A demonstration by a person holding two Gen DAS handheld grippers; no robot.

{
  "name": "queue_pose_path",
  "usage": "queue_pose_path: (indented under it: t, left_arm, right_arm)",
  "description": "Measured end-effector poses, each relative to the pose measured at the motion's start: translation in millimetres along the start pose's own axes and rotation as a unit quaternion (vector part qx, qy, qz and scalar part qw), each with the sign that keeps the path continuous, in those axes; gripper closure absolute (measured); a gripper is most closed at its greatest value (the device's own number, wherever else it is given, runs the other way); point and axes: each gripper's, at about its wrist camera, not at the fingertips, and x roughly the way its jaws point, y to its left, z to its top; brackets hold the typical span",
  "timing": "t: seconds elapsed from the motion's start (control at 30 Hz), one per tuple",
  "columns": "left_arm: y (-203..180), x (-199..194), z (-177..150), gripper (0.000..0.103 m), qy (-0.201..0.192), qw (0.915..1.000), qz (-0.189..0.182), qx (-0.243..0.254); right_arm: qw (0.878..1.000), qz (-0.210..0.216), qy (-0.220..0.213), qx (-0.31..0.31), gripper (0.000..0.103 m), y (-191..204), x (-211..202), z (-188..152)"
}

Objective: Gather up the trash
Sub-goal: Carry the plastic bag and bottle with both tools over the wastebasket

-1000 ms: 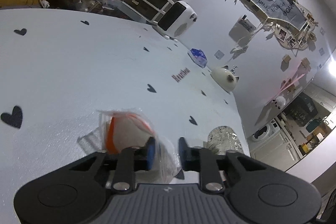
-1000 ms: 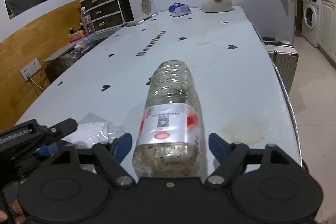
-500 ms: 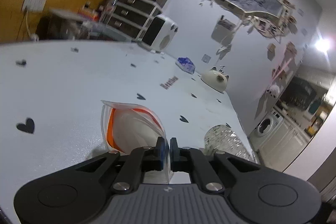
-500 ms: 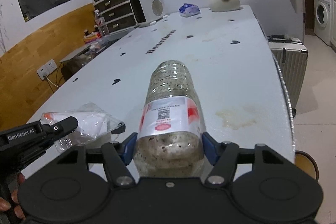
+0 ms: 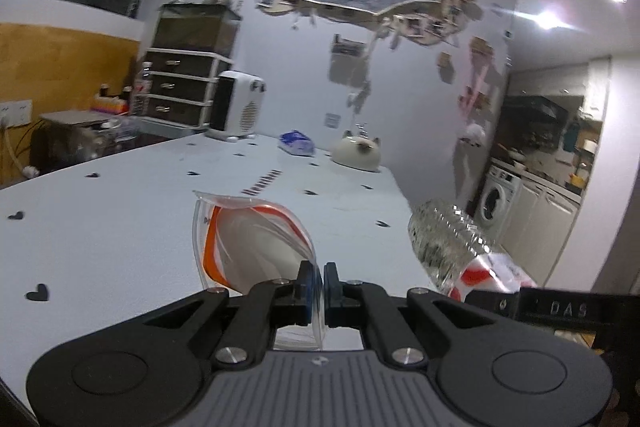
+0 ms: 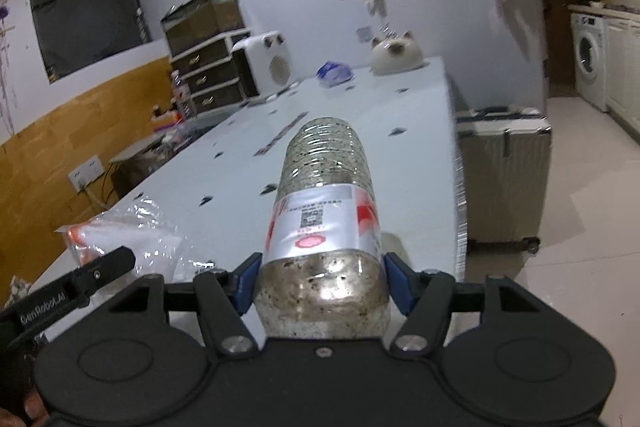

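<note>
Trash in the left wrist view: a clear plastic bag (image 5: 256,239) with an orange stripe, pinched at one edge by the clenched left gripper (image 5: 319,291) and held above the white table (image 5: 120,227); a bottle (image 5: 452,243) shows at the right. From the right wrist, the right gripper (image 6: 320,283) clamps its blue pads on the bottle's base, the speckled bottle pointing forward over the table, the bag (image 6: 128,235) at lower left.

The black left gripper (image 5: 319,281) with blue pads is pinching its jaws tight on the edge of a clear orange-striped plastic bag (image 5: 248,239). The black right gripper (image 6: 320,281), to its right, is clamping a grimy clear plastic bottle (image 6: 324,227) lengthwise between blue pads.
</note>
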Motion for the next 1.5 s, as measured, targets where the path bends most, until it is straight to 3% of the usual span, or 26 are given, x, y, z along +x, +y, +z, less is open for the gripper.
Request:
queue_pose_path:
  t: [0.33,0.83,1.27,1.5]
  left_arm:
    - [-60,-5,-7,0.099,0.013,0.9983,-0.039,0.041]
    - [-149,1,-31,0.099,0.031,0.9901,-0.106,0.087]
    - [-220,40,-55,0.099,0.060,0.9783,-0.168,0.105]
    - [-262,87,-90,0.099,0.107,0.9691,-0.194,0.108]
  right_arm:
    - [0.997,-0.056,-0.047,-0.004,0.038,-46,-53,-2]
    - [0.987,-0.138,-0.079,0.003,0.038,-116,-107,-15]
    - [0.976,-0.201,-0.078,0.037,0.038,-179,-125,-25]
    - [0.969,-0.232,-0.054,0.069,0.038,-224,-109,-38]
